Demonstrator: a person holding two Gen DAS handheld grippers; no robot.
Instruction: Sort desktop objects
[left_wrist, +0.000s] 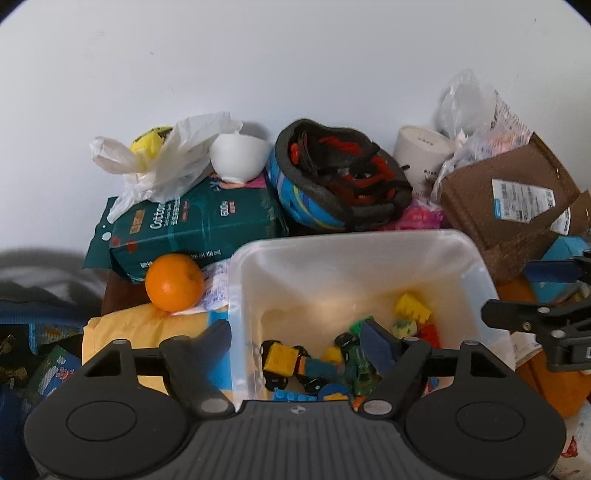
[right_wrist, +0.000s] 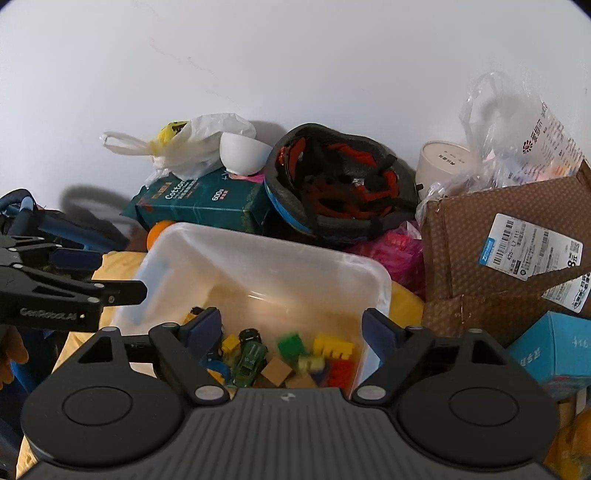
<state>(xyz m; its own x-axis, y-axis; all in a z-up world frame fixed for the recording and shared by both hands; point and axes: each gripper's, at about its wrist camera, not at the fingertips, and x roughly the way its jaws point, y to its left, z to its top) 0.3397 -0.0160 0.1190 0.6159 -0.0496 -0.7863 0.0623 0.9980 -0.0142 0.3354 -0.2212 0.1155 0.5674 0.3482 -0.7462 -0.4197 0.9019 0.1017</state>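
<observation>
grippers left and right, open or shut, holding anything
Left gripper: open, holding nothing, over the clear bin.
Right gripper: open, holding nothing, over the same bin.

Both wrist cameras sit close above the translucent bin (left_wrist: 351, 266), looking forward and slightly down toward the white wall (left_wrist: 295, 55). The left view stands nearer the bin's left rim; the right view looks across its right half. Both share the bin, the helmet (right_wrist: 340, 188), the green tissue pack (left_wrist: 195, 225) and the cardboard box (right_wrist: 498, 240).
</observation>
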